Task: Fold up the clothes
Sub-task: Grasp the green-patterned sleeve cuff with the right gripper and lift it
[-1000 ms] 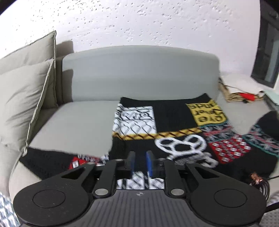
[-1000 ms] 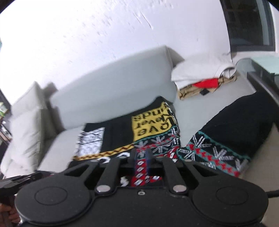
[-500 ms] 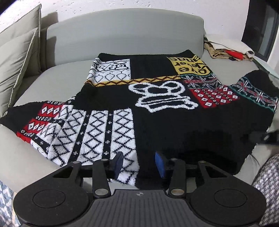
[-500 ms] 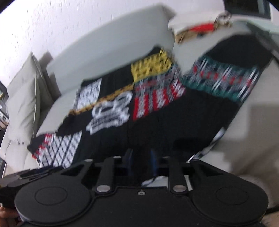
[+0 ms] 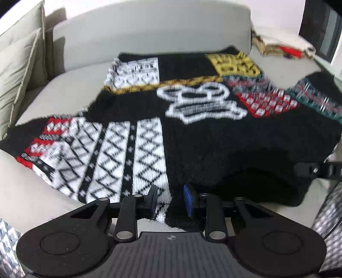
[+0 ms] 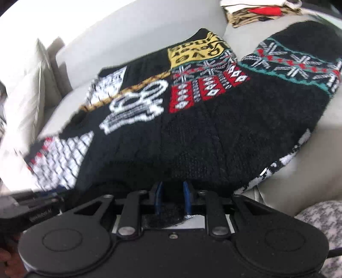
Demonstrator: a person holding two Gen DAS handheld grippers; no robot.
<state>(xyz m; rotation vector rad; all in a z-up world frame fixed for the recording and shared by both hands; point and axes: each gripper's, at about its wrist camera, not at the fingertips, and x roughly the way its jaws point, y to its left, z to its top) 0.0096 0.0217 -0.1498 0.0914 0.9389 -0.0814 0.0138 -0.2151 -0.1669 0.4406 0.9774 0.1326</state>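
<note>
Change since earlier frames: both grippers have come down from a raised hold; the sweater, then hanging in front of the sofa back, now lies spread on the seat.
Sweater (image 5: 205, 136): black knit with white lattice, red, yellow and teal patches; laid flat across the grey sofa (image 5: 64, 85), near hem toward both cameras, one sleeve out to the left, the other to the right.
Left gripper (image 5: 170, 201): jaws narrow and just been closing; near hem, at the border of white lattice and black, lies between the blue pads (image 5: 187, 200). Gap shows on either side of the cloth; no firm press visible.
Right gripper (image 6: 172, 197): jaws narrow, black hem bunched between the pads (image 6: 158, 198) and filling the gap; appears clamped.
Right view, lower left: left gripper body visible beside the hem.
Cushions (image 5: 19, 70): upright against the sofa's left end, apart from the sweater.
Pile of clothes (image 6: 256, 10): far right of the seat, beyond the right sleeve.
Image quality: both views motion-blurred.
</note>
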